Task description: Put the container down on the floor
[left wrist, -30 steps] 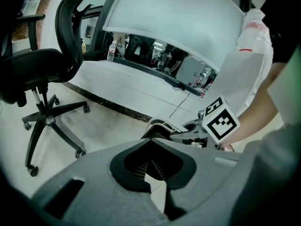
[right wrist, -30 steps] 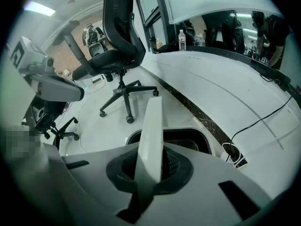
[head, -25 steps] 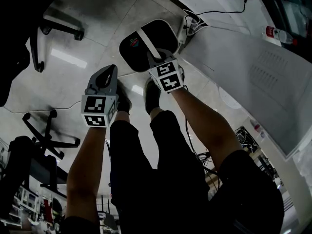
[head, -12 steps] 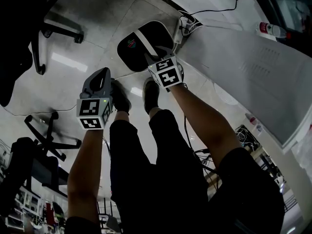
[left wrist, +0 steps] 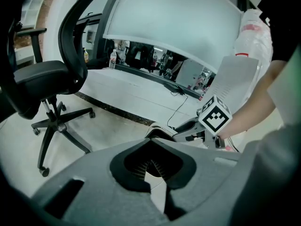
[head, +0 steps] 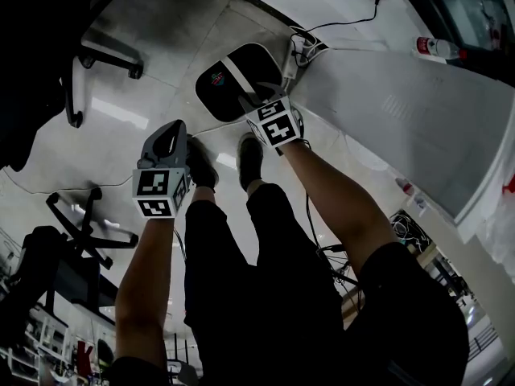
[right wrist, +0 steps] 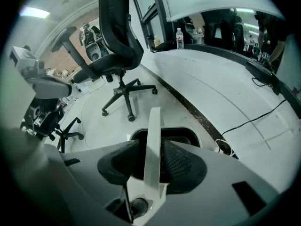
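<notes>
**Head view.** One container stands on the floor beside a desk. The right gripper hovers over its white handle, and the left gripper hangs well apart from both.

**Right gripper view.** Only here do we see the handle standing between jaws that have just been opening. They are spread and do not clamp it.

**Left gripper view.** Only here do we see that gripper's own jaws, pressed together at the tips with nothing between them.

**Counts.** We count two grippers, one container, one handle, one bottle, and two chair bases in the head view: one and another.
</notes>
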Available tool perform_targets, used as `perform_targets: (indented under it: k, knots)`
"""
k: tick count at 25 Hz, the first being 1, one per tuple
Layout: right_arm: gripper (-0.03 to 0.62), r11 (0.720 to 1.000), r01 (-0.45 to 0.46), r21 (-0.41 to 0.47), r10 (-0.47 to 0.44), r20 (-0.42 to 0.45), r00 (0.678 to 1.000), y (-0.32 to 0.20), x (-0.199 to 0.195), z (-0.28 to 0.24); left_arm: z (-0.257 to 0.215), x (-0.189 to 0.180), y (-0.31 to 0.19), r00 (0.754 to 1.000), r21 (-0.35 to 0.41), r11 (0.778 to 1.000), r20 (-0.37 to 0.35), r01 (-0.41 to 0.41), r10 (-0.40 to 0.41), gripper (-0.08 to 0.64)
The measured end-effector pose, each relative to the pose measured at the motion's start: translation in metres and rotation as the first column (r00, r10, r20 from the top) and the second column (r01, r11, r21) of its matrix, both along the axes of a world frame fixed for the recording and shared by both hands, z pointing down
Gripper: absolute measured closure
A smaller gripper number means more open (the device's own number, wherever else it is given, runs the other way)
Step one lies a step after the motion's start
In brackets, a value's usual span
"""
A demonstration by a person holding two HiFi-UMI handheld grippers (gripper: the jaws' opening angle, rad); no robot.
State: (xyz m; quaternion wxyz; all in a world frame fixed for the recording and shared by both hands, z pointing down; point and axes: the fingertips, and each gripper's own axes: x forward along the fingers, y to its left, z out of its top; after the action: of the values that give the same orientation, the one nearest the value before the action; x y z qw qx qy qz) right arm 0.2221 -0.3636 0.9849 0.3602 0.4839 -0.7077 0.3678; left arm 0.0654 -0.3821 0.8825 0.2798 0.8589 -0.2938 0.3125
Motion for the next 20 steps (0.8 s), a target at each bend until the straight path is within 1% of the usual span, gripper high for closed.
perform_targets:
  k: [4,8,11,13,15,18,20]
  knots:
    - [0.43,1.0,-0.004,0.009,0.005,-0.016,1.0,0.008,0.003,-0.026,-0.024,-0.005,0.009,1.0,0.006,1.0,0.004,0.001,-0.001,0.554]
    - [0.43,0.999,-0.018,0.048,0.018,0.001,1.0,0.009,0.003,-0.072,-0.064,-0.003,0.017,1.0,0.03,0.999,-0.016,-0.015,0.016,0.554]
    - [0.431,0.997,-0.018,0.071,0.017,0.02,1.0,0.013,0.001,-0.109,-0.095,-0.001,0.019,0.999,0.054,0.999,-0.038,0.003,-0.001,0.554]
    - [0.431,0.996,-0.011,0.09,0.009,0.02,1.0,0.014,0.001,-0.133,-0.11,-0.001,0.02,0.999,0.066,0.998,-0.037,0.02,-0.017,0.554]
    - [0.448,0.995,-0.006,0.101,0.005,0.01,1.0,0.019,0.003,-0.155,-0.126,0.0,0.026,0.999,0.066,0.997,-0.034,0.025,-0.023,0.554]
    - [0.487,0.994,-0.019,0.112,0.016,0.024,1.0,0.028,0.004,-0.183,-0.156,0.005,0.035,0.999,0.079,0.997,-0.045,0.013,-0.009,0.554]
    - [0.508,0.987,-0.039,0.159,0.033,0.041,0.999,0.027,0.004,-0.21,-0.177,0.005,0.038,0.998,0.097,0.995,-0.059,0.011,-0.005,0.554]
